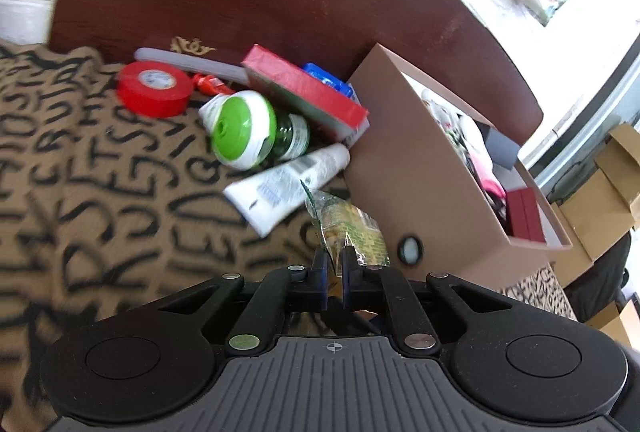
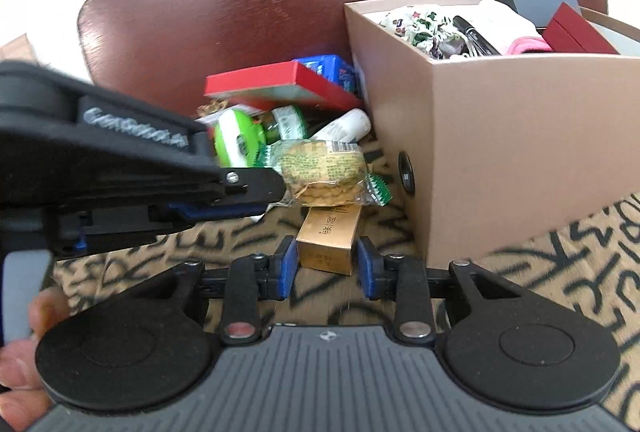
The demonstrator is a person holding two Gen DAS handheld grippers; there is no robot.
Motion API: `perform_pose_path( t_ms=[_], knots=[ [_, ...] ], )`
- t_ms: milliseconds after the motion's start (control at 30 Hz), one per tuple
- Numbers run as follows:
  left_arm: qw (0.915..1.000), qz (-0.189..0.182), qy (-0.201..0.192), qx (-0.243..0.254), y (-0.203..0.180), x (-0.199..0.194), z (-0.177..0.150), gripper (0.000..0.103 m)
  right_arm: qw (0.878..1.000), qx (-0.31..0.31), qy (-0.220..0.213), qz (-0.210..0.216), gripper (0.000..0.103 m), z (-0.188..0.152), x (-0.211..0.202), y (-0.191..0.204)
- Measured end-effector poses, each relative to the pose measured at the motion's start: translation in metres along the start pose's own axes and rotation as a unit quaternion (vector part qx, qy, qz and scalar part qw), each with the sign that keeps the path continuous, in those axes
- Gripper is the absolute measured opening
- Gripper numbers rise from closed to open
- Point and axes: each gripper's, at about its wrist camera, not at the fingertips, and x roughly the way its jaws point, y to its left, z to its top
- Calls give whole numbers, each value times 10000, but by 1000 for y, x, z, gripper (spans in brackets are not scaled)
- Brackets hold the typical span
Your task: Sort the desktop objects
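Brown cardboard box [image 2: 480, 135] stands on the patterned cloth [image 2: 580, 272]. Right gripper [image 2: 326, 264]: jaws part-open, pads flanking the gold carton [image 2: 328, 236] beside the box; contact unclear. Left gripper [image 1: 335, 264]: clamped shut on the wrapped biscuit packet [image 2: 324, 167].

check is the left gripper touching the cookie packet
Touching. The right wrist view shows the left gripper pinching the wrapper edge of the cookie packet.

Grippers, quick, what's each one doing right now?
Left gripper: shut on the cookie packet.
Right gripper: closed on the gold box.
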Motion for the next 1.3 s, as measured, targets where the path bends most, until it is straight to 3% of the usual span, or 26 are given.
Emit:
perform_pose_path(
  t_ms=[133,467,867,900,933,1000,1067,1133,1300],
  knots=[
    [9999,126,-103,-23,-1,-36,-31,1,9993,-215,146,251,36,-14,-25,-2],
    [9973,308,-198,-644,-2,-111,-111,1,9937,-637,542,749,36,-51,-96,-7],
    [9967,543,31,-605,-12,-172,-173,4,9830,-1317,734,1048,36,-87,-164,-9],
    [9970,517,78,-579,-13,-175,-178,9,9825,-1355,738,1040,36,-89,-169,-11],
    [9974,465,119,-530,-14,-178,-182,26,9822,-1396,732,1020,36,-92,-174,-13],
    [9981,420,141,-421,-17,-183,-187,29,9822,-1454,728,941,36,-95,-181,-16],
    [9986,441,85,-281,-20,-189,-188,39,9828,-1467,712,861,36,-98,-185,-21],
    [9987,490,-1,-113,-23,-194,-185,61,9836,-1453,700,805,40,-99,-188,-25],
    [9968,526,-136,586,-34,-184,-162,75,9842,-1499,565,760,54,-98,-191,-25]
  ],
)
